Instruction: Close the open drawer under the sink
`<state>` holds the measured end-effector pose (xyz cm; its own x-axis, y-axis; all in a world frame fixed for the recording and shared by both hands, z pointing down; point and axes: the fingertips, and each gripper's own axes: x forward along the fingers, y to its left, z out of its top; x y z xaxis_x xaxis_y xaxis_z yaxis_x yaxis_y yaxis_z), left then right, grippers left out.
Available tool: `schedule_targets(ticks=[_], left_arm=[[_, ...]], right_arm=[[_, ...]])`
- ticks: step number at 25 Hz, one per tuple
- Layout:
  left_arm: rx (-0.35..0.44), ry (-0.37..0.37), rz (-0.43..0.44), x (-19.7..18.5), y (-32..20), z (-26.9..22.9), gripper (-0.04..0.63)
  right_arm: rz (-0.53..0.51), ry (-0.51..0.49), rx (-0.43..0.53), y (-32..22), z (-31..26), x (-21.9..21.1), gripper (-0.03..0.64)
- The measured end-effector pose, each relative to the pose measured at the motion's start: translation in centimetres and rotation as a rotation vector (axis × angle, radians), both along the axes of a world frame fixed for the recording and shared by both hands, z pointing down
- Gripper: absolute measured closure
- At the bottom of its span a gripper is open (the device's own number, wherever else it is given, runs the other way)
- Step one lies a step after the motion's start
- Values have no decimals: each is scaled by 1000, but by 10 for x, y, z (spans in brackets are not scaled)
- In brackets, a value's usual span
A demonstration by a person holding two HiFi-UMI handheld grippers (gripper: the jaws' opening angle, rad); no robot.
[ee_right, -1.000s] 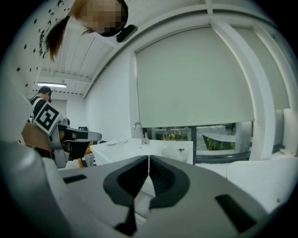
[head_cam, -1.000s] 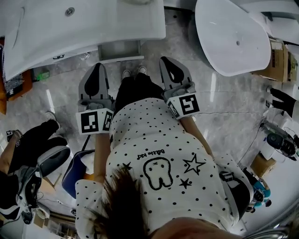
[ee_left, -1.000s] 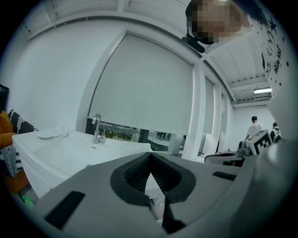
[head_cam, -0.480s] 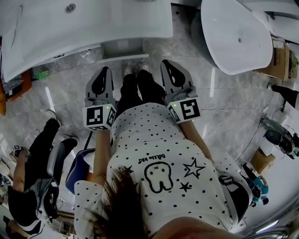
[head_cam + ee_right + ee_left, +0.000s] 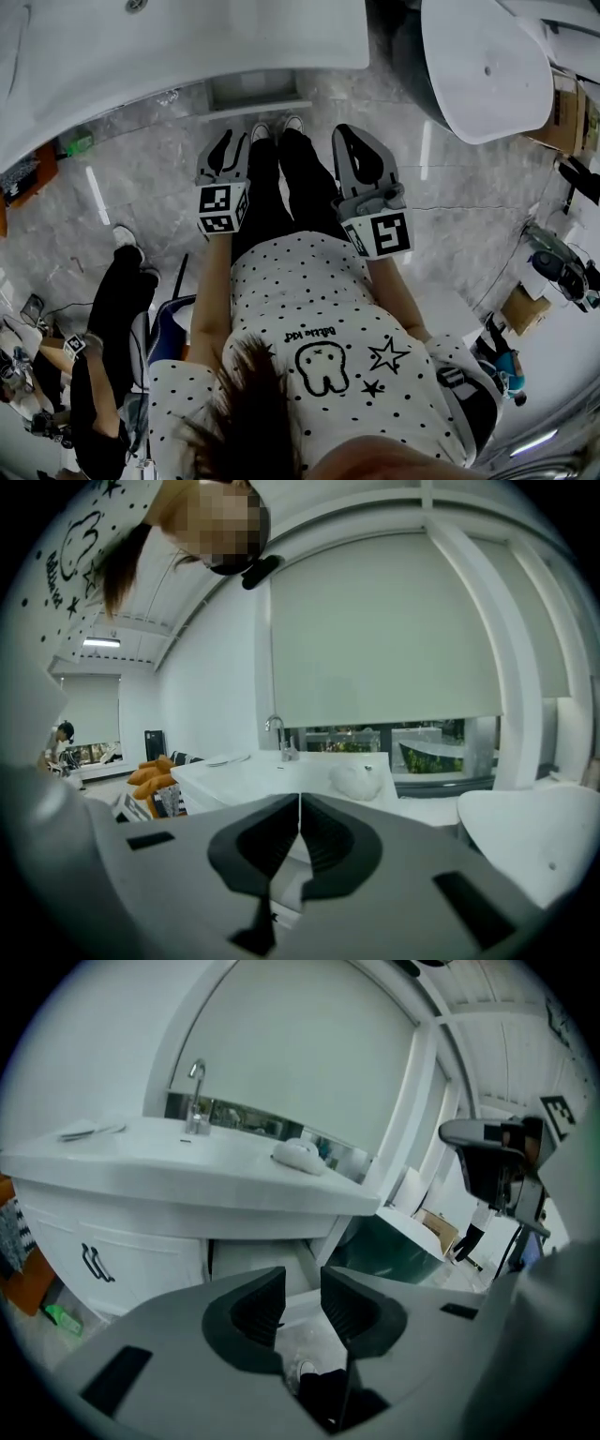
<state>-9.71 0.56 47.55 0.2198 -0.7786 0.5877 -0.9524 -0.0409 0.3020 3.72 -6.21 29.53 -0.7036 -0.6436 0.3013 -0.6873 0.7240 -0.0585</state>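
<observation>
Drawer [image 5: 258, 94] under the sink counter [image 5: 187, 47] not yet closed, untouched. Left tongs [image 5: 230, 145] have just been opening, empty, aimed toward it. Right tongs [image 5: 349, 141] pressed together, empty.

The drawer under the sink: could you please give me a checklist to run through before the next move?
1. Drawer open, sticking out below the counter: ok.
2. Left gripper jaws apart, having just been opening, nothing between them: ok.
3. Right gripper shut, empty: ok.
4. Left gripper touching the drawer front: not ok, short of it.
5. Nothing blocking the drawer's slide: cannot tell.
</observation>
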Motion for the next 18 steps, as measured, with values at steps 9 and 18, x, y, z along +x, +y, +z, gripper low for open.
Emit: schedule_targets(ticks=[9,18], left_arm=[[-194,-27,23,17,3,126,478],[-327,3,-70,25,-7,215,447]], right_arm=[[18,-16,-76,24,35,-21,601],[15,23,-144,39,71,-15,601]])
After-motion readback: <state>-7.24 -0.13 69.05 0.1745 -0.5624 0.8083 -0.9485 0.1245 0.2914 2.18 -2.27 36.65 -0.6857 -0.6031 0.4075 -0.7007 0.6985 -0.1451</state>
